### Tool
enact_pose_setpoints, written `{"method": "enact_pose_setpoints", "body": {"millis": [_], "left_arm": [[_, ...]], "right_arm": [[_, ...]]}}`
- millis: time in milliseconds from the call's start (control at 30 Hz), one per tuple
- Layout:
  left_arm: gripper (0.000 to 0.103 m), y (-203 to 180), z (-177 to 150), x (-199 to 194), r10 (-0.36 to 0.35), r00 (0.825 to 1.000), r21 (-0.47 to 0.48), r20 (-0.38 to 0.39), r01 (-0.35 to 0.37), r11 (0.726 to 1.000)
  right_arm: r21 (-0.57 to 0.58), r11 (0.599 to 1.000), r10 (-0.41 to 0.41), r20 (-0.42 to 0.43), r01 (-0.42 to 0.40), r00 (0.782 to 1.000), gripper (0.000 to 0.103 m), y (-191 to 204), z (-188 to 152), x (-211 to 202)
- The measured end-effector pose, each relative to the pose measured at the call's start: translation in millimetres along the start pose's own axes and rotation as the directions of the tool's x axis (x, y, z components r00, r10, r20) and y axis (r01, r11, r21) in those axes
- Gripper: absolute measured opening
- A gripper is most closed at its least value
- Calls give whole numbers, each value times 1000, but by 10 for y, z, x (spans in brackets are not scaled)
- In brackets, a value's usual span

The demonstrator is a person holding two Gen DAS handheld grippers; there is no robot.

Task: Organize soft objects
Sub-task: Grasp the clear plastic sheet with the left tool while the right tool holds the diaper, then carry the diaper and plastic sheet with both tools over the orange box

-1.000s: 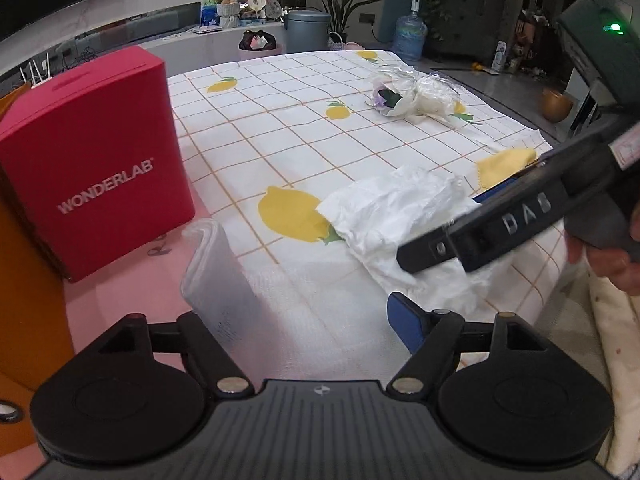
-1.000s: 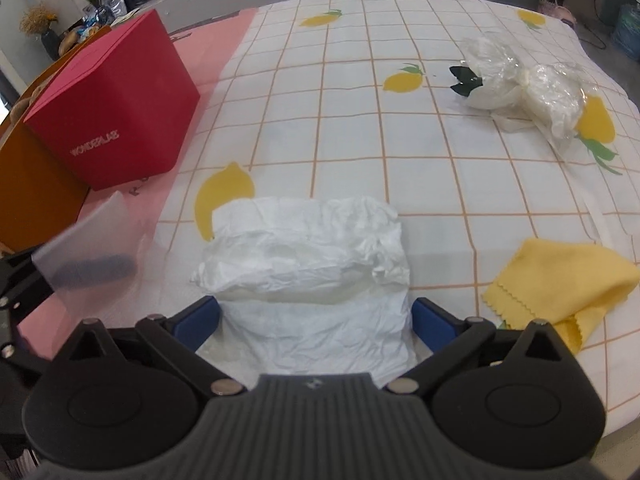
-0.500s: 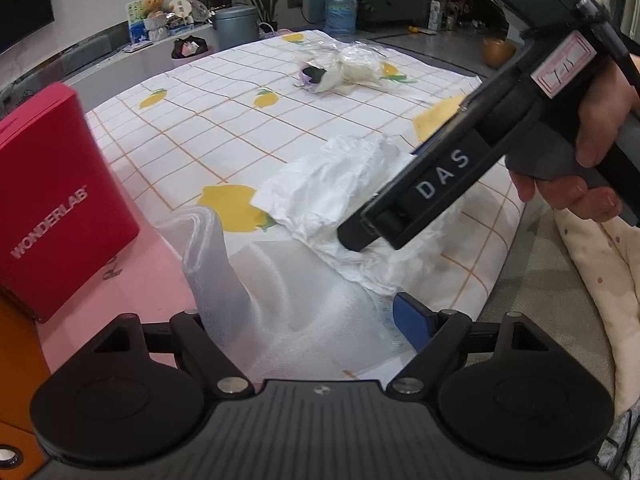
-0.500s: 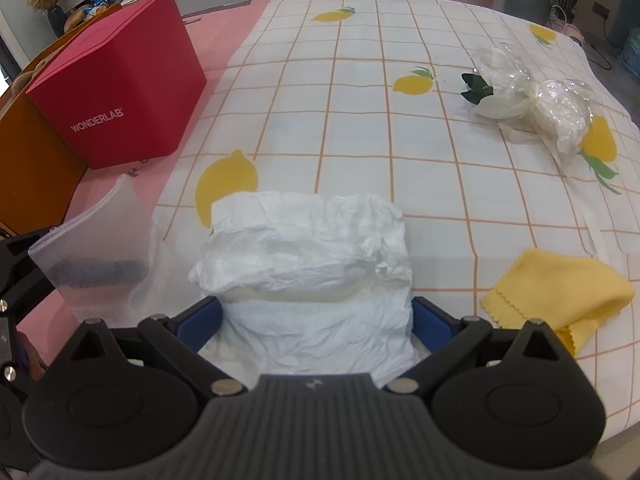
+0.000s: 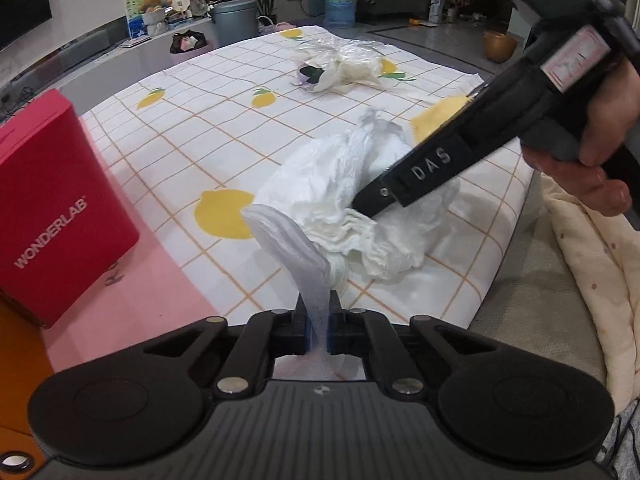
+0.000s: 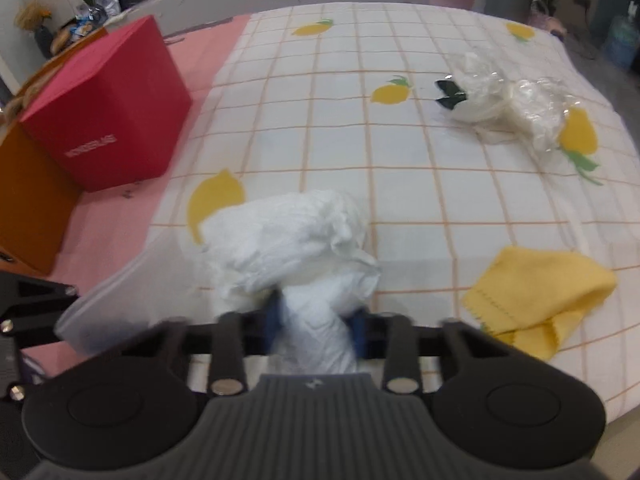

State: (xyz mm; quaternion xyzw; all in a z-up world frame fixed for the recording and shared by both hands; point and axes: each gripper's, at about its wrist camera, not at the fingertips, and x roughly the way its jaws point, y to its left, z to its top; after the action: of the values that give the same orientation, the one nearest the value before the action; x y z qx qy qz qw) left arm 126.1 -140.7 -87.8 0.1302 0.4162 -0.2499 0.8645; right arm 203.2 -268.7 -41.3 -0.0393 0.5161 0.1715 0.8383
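The left hand-held gripper is pinched tight on a thin see-through bag. The right hand-held gripper is closing on the white crumpled bundle, lying on the lemon cloth. It looks soft, light and squashy, so grab its middle.

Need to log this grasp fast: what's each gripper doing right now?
Left gripper: shut on the translucent plastic bag.
Right gripper: jaws closing, squeezing the white crumpled bundle between them.
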Motion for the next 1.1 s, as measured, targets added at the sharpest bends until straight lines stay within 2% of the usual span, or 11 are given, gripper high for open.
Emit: {"method": "enact_pose_setpoints", "body": {"millis": [100,300,367,467,567,633,667,767,867,1000,1100], "left_arm": [[6,20,6,-81,19,1000,-16,20,-18,1000],[6,150,123,-563,20,992,-52,125,-14,999],[6,226,178,-790,31,985,-61,168,-21,998],[6,439,263,-1147,80,976,-85,204,-64,994],[7,773,285,-1483,154,960,-104,235,-133,986],[7,1061,262,-1617,236,944,-119,231,-213,970],[7,1234,237,-1654,284,936,-140,208,-258,956],[7,1708,107,-1635,362,922,-216,137,-329,919],[7,2042,-35,-1463,420,906,-226,50,-400,888],[7,2388,-203,-1269,427,903,-264,-40,-422,867],[7,2496,-314,-1156,413,908,-274,-72,-416,867]], "right_arm": [[-22,1000,-16,32,16,999,16,115,-5,-84],[67,997,19,186,-32,982,15,164,149,-663],[89,994,32,250,-56,968,15,228,249,-883],[88,990,74,353,-112,933,15,428,440,-1162],[39,986,129,431,-161,893,16,761,673,-1307],[-4,980,180,454,-200,872,16,1031,860,-1295],[-34,976,206,454,-215,867,16,1184,968,-1248],[-105,967,256,433,-234,864,16,1665,1283,-979],[-142,947,322,380,-289,867,16,2101,1560,-595],[-178,926,373,318,-332,871,16,2567,1805,-122],[-197,922,375,246,-332,894,16,2816,1929,225]]}}
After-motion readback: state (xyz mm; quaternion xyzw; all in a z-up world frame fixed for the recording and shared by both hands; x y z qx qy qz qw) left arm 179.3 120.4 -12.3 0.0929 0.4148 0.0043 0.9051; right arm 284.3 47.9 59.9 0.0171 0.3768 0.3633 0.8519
